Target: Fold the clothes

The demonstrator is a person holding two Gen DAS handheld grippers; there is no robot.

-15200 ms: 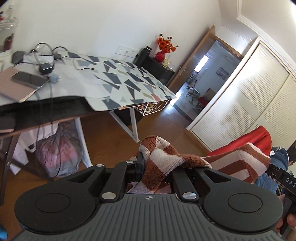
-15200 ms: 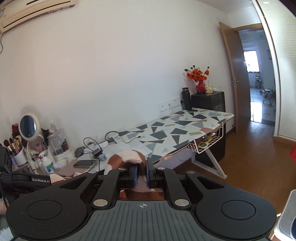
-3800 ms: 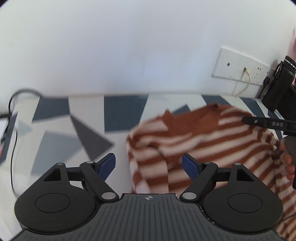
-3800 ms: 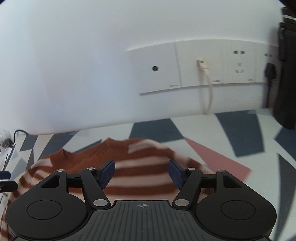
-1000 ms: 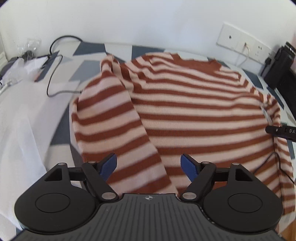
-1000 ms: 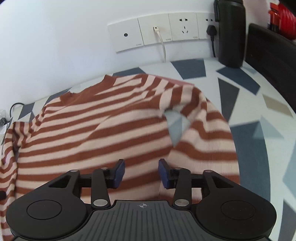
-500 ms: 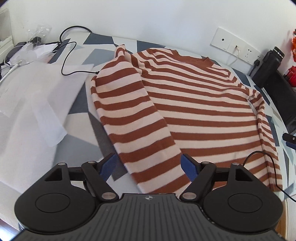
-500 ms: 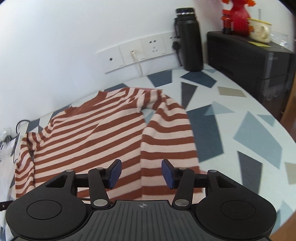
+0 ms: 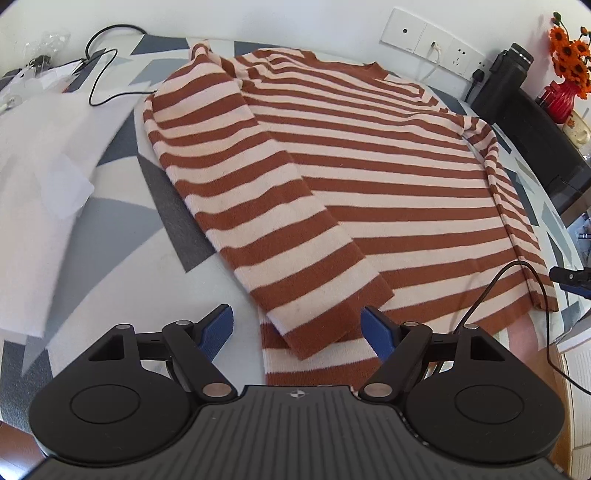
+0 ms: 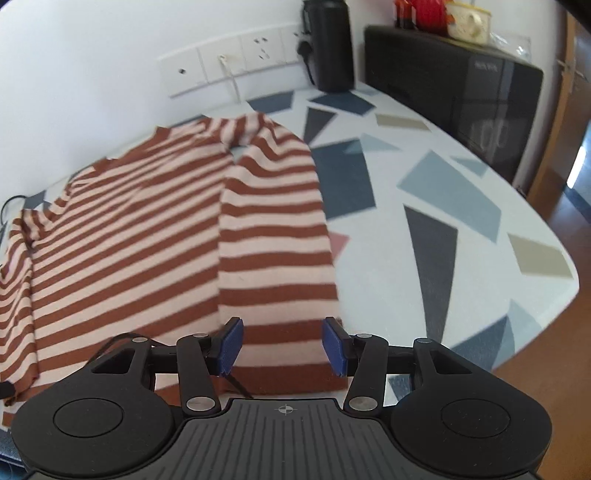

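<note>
We have the striped sweater [image 9: 369, 177] spread flat on the table [image 9: 122, 236], collar toward the wall at twelve o'clock and hem toward us at six, so its long axis runs straight away from both tools. Both sleeves lie folded in alongside the body.

In the left wrist view, the left sleeve [image 9: 258, 206] runs from about eleven o'clock down to its cuff [image 9: 325, 328], which sits right between the blue pads of our left gripper [image 9: 298, 326]. That gripper is spread wide and holds nothing. In the right wrist view, the right sleeve [image 10: 277, 236] comes straight down from twelve o'clock, and its lower end lies between the pads of our right gripper [image 10: 283, 345], likewise parted and empty. Each hand is nearest its own sleeve end and hem corner, which we judge suits a lengthwise fold from hem up toward collar.

The table wears a white cover with grey, blue and pink geometric patches. White fabric [image 9: 40, 155] lies at nine o'clock of the left view, a thin black cable [image 9: 107, 88] near ten. Wall sockets [image 9: 432, 33] sit at one o'clock, a black bottle [image 10: 328, 44] beside them, and a black cabinet [image 10: 472, 96] stands at two o'clock.
</note>
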